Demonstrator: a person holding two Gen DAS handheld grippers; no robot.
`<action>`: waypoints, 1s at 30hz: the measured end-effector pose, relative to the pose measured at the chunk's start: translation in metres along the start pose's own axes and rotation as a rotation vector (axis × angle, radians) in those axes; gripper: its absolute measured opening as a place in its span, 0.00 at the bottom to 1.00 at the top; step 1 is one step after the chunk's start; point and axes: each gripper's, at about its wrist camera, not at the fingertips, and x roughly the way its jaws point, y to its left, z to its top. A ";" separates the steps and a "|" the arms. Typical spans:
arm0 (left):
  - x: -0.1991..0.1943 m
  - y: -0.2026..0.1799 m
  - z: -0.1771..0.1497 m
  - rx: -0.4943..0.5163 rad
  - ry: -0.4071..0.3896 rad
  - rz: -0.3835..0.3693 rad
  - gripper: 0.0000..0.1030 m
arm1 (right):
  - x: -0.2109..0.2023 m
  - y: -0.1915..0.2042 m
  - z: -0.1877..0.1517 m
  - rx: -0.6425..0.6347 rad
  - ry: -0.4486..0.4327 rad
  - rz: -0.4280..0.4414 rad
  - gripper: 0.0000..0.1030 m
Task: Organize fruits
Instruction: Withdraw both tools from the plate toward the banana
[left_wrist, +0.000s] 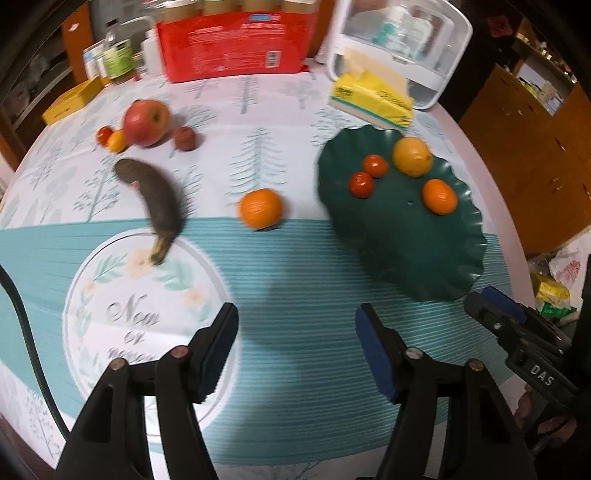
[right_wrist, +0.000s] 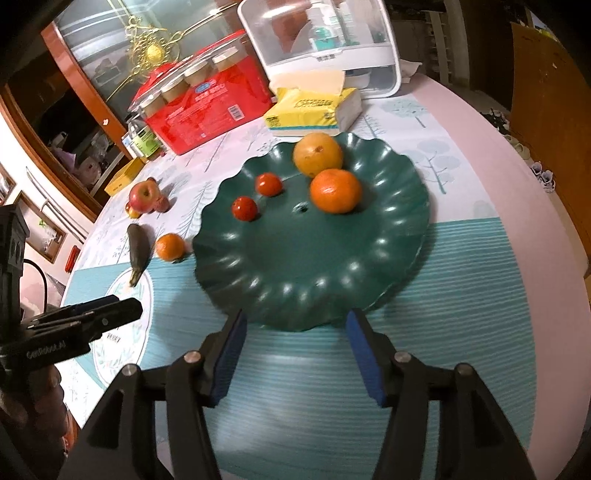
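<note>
A dark green scalloped plate (left_wrist: 406, 251) (right_wrist: 295, 280) holds a yellow citrus (left_wrist: 412, 156) (right_wrist: 317, 154), an orange (left_wrist: 439, 196) (right_wrist: 335, 190) and two small red fruits (left_wrist: 361, 184) (right_wrist: 244, 208). On the tablecloth lie another orange (left_wrist: 260, 208) (right_wrist: 170, 247), a blackened banana (left_wrist: 155, 199) (right_wrist: 137, 251), a red apple (left_wrist: 146, 122) (right_wrist: 143, 196) and small fruits (left_wrist: 184, 138) beside it. My left gripper (left_wrist: 297, 325) is open and empty above the cloth. My right gripper (right_wrist: 295, 332) is open and empty at the plate's near rim.
At the table's back stand a red carton (left_wrist: 236, 40) (right_wrist: 207, 107), a yellow tissue pack (left_wrist: 373, 98) (right_wrist: 314, 110), a white lidded box (left_wrist: 402, 40) (right_wrist: 321, 40), bottles (left_wrist: 114, 55) and a yellow box (left_wrist: 70, 101). The table edge curves off at the right.
</note>
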 end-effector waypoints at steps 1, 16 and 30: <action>-0.001 0.004 -0.001 -0.006 0.001 0.011 0.68 | 0.000 0.003 -0.001 -0.003 0.000 0.002 0.56; -0.019 0.085 0.019 -0.076 0.044 0.086 0.73 | 0.014 0.069 -0.006 -0.021 0.018 0.036 0.60; -0.005 0.159 0.085 -0.194 0.117 0.069 0.74 | 0.044 0.135 0.019 -0.061 -0.016 0.019 0.67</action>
